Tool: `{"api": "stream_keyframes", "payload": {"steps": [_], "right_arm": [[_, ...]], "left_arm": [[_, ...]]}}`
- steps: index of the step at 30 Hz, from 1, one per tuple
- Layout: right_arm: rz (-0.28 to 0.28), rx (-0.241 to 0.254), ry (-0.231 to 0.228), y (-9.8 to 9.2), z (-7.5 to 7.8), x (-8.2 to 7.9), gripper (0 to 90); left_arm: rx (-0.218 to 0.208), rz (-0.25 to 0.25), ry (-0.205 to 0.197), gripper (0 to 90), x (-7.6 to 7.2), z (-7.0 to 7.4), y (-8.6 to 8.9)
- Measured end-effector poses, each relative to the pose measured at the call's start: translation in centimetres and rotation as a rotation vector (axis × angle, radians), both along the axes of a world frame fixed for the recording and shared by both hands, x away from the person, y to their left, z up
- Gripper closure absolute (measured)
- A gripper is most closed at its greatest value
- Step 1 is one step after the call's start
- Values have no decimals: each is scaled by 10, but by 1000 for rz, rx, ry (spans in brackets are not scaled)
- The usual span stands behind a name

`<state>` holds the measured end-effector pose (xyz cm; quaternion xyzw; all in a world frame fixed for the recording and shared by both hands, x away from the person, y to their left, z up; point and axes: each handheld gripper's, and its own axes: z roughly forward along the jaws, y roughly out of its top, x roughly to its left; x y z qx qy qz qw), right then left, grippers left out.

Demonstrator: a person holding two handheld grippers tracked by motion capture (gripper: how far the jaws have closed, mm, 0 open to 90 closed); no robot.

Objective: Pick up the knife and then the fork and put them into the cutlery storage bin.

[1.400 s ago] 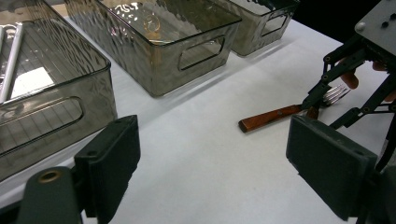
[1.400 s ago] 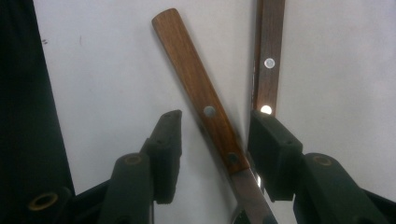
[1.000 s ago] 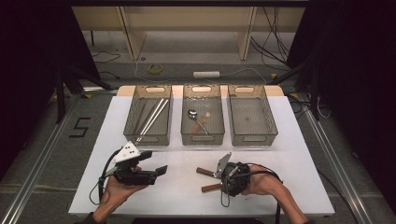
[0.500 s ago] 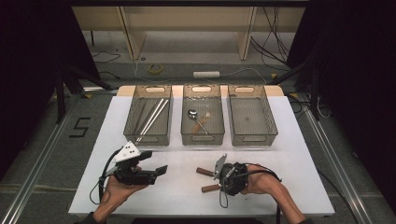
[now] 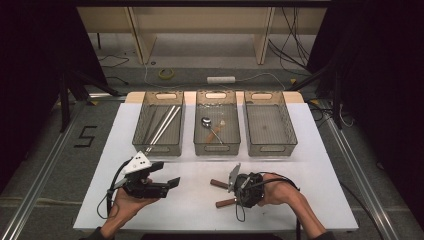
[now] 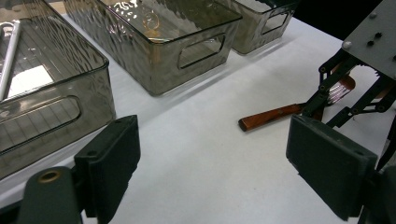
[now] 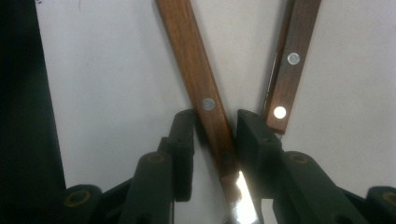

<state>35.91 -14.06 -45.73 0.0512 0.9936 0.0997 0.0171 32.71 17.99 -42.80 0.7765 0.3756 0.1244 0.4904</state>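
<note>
Two wooden-handled utensils lie crossed on the white table [image 5: 310, 165]. My right gripper [image 5: 239, 192] points left and its jaws are closed on the nearer handle [image 5: 225, 203]. In the right gripper view that handle [image 7: 205, 93] runs up between the fingertips, with bright metal at the bottom. The second handle [image 7: 287, 70] lies just right of them, untouched. The left gripper view shows a handle [image 6: 273, 116] leading to metal under the right gripper [image 6: 369, 51]. My left gripper [image 5: 167, 175] is held above the table, open and empty, its pads [image 6: 112, 163] wide apart.
Three smoky clear bins stand in a row at the back. The left bin [image 5: 142, 137] holds long metal rods [image 5: 164, 124], the middle bin [image 5: 200, 145] a spoon [image 5: 207, 122], and the right bin [image 5: 267, 147] nothing that I can see. Cables lie on the floor beyond.
The right gripper has shifted very slightly over the handles. The left gripper and the bins have not moved.
</note>
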Motion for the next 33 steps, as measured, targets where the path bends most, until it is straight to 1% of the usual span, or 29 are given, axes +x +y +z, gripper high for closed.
{"api": "stream_keyframes", "payload": {"steps": [2,6,9,14,19,20,23,24,26,28,30,32,33], "right_arm": [[23,-3,-3,0,0,0,701],[33,-2,7,0,0,1,720],[54,12,-5,0,0,2,735],[61,7,3,0,0,0,758],[88,13,-17,0,0,0,772],[81,8,-8,0,0,-1,772],[77,4,-11,0,1,-2,774],[86,5,-20,0,1,-2,775],[85,-8,-22,1,1,-3,775],[90,-5,-30,0,2,-3,776],[82,-1,-37,0,3,-4,776],[73,-8,-37,-1,7,-4,777],[70,5,-39,-2,8,-4,777]], "left_arm": [[-3,1,2,171,0,0,0],[-8,4,-3,171,-1,0,1],[-3,2,-2,171,-1,0,1],[-2,1,-2,171,-1,0,0],[-2,1,-2,171,-1,1,0],[-2,1,-2,171,-1,1,0],[-1,1,-3,171,-2,1,0],[-1,1,-3,171,-2,1,0],[-2,1,-4,171,-2,1,0],[-2,1,-5,171,-2,1,0],[-3,1,-5,171,-2,1,0],[-1,2,-6,171,-2,1,0],[-1,1,-6,171,-2,1,0]]}}
